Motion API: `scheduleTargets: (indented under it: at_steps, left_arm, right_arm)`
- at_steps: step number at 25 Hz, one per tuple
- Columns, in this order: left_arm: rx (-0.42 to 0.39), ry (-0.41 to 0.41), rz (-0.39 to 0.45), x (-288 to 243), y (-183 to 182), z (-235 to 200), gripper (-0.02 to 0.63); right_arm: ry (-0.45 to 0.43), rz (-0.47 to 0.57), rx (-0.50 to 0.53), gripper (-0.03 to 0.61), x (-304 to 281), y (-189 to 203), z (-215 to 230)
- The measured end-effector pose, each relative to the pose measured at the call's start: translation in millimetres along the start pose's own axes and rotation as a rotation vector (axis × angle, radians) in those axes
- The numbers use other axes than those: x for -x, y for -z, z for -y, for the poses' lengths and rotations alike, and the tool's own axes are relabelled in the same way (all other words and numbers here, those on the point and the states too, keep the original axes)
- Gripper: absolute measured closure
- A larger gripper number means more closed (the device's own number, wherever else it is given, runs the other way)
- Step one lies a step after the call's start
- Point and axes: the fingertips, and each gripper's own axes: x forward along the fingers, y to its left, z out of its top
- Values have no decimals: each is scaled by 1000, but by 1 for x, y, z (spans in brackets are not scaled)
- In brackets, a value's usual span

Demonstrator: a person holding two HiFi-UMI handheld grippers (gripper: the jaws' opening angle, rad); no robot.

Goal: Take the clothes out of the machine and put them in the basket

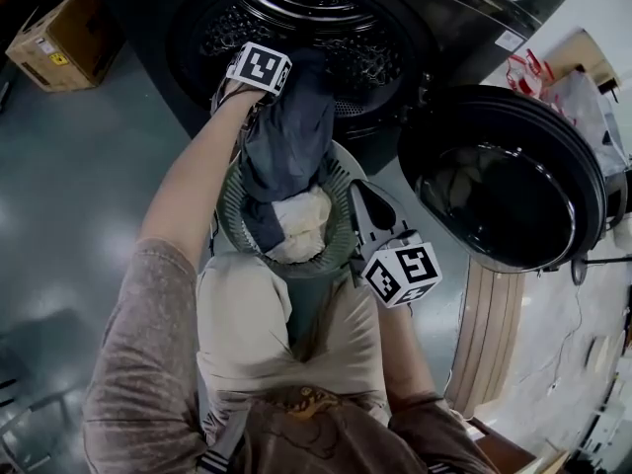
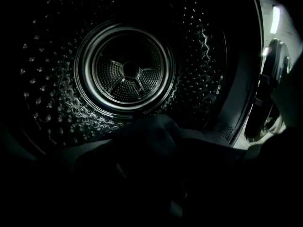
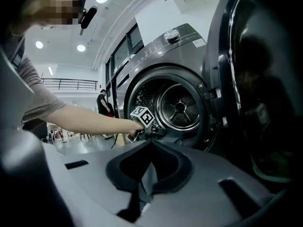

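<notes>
A dark blue garment (image 1: 286,136) hangs from the machine's opening (image 1: 296,18) down into the round green basket (image 1: 229,205), on top of a white cloth (image 1: 301,223). My left gripper (image 1: 265,72) is at the opening's lower lip, beside the garment's upper end. The left gripper view looks into the steel drum (image 2: 125,70), with the dark garment (image 2: 156,141) heaped low in front. The jaws are almost lost in the dark and seem to stand wide. My right gripper (image 1: 357,191) is shut on the basket's right rim, a thin grey edge (image 3: 144,183) between its jaws.
The round machine door (image 1: 504,181) hangs open at the right, close to my right gripper. A cardboard box (image 1: 59,38) stands on the grey floor at the far left. Another person (image 3: 103,105) stands far off in the room.
</notes>
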Motion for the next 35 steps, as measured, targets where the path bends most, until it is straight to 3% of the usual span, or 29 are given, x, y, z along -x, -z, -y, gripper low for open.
scheduleTargets:
  at_steps: [1,4,8,9,14,22,30,35]
  left_arm:
    - [-5,10,-20,-4,3,2,189]
    - [-1,51,-31,-9,9,10,278]
    - [22,66,-22,-5,13,17,534]
    - [35,60,-9,-2,13,16,554]
    - [88,109,95,31,8,28,571]
    - [-29,270,232,131,12,96,572]
    - [-43,547,204,222,55,184,572]
    - [-42,662,155,260,76,223,572]
  right_arm:
    - [3,-1,-2,580,0,1,1]
    - [11,-8,-9,580,-2,4,3]
    - [9,-13,-9,580,-3,4,2]
    - [6,-14,-5,580,-3,3,0]
    - [-2,-12,4,580,-1,2,3]
    - [-31,-8,8,580,0,0,5]
    - [-29,3,24,580,3,-10,13]
    - [-12,22,23,580,10,-17,21]
